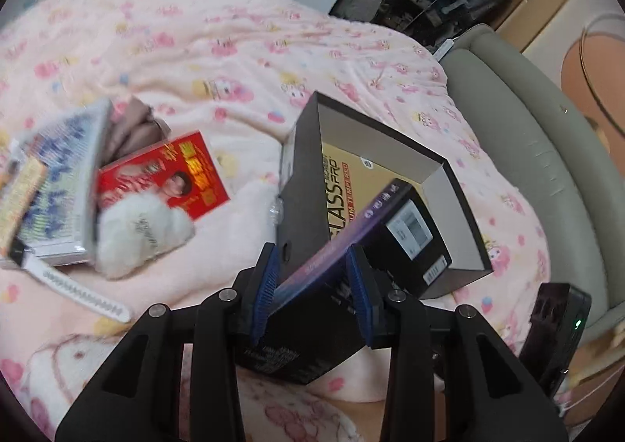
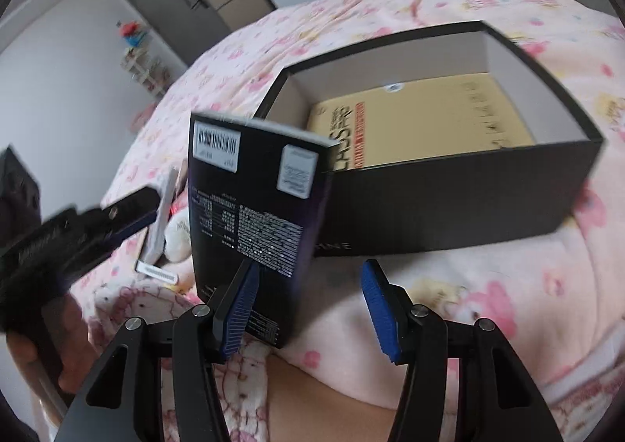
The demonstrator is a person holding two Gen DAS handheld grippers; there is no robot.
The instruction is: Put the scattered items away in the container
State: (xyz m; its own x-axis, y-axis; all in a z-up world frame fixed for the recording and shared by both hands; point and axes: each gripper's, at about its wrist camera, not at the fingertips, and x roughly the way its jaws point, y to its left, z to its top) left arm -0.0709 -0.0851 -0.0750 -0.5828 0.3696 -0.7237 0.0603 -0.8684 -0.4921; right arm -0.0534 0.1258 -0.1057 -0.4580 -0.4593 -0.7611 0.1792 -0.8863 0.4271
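My left gripper (image 1: 312,266) is shut on a black product box (image 1: 390,219) with a purple side and white labels. It holds the box tilted over the near rim of the open black container (image 1: 300,168). A yellow packet (image 1: 351,172) lies flat inside the container. In the right wrist view the same black product box (image 2: 250,207) stands upright in front of the black container (image 2: 449,199), which holds the yellow packet (image 2: 422,117). My right gripper (image 2: 310,297) is open and empty, with its left pad next to the box.
On the pink blanket (image 1: 234,51) left of the container lie a red packet (image 1: 172,172), a white plush toy (image 1: 144,231), a blurred blue-patterned package (image 1: 58,184) and a white strap (image 1: 82,293). A grey padded bed edge (image 1: 527,137) runs along the right.
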